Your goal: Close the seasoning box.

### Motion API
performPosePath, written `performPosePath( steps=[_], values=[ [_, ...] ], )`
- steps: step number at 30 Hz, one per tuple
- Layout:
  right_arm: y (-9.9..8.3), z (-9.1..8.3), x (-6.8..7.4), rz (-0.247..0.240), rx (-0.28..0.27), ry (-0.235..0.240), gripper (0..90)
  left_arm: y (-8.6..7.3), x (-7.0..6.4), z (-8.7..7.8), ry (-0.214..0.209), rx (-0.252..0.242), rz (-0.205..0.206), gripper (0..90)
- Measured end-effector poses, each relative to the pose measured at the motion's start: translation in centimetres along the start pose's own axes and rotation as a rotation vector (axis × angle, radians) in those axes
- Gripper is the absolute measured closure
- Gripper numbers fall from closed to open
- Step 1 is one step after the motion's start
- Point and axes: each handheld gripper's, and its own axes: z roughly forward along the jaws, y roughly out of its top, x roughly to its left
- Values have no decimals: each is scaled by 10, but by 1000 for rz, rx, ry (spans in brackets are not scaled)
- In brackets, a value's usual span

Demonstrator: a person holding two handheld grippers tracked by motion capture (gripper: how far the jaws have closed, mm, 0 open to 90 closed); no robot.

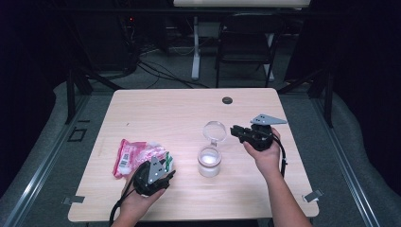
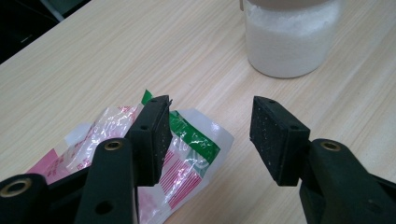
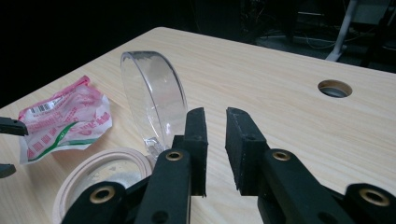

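The pale wooden table (image 1: 165, 109) has a round dark hole (image 3: 334, 88) ahead of the right fingers (image 3: 243, 140), slightly to their right. Far beyond them, past the table's far edge, stand a black chair (image 1: 246, 38) and a white desk leg (image 1: 195, 52) among floor cables (image 1: 161, 71).

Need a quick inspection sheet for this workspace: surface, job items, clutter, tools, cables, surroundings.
Surface: light wood table, grommet hole near far edge.
Job's things: jar of white powder, clear hinged lid flipped open; pink-and-green packet lying flat.
Clutter: nothing seen.
Grippers: left tool open above the packet's edge; right tool slightly open beside the lid, holding nothing.
Cables: one trails from each tool.
Surroundings: dark room, folding chair, floor wires.
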Motion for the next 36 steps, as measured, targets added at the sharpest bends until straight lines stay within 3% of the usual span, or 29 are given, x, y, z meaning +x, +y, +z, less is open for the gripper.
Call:
performPosePath(
  steps=[7, 18, 32, 36],
  values=[
    [-4, 7, -5, 16, 29, 11, 791, -2, 4, -3, 11, -2, 8, 492],
    [-5, 13, -9, 37, 28, 13, 806, -10, 21, -17, 49, -15, -42, 501],
    [-5, 17, -7, 30, 34, 13, 796, -23, 39, -26, 104, 10, -64, 497],
    [-5, 17, -6, 30, 34, 13, 795, -30, 48, -28, 123, 15, -93, 496]
  ],
)
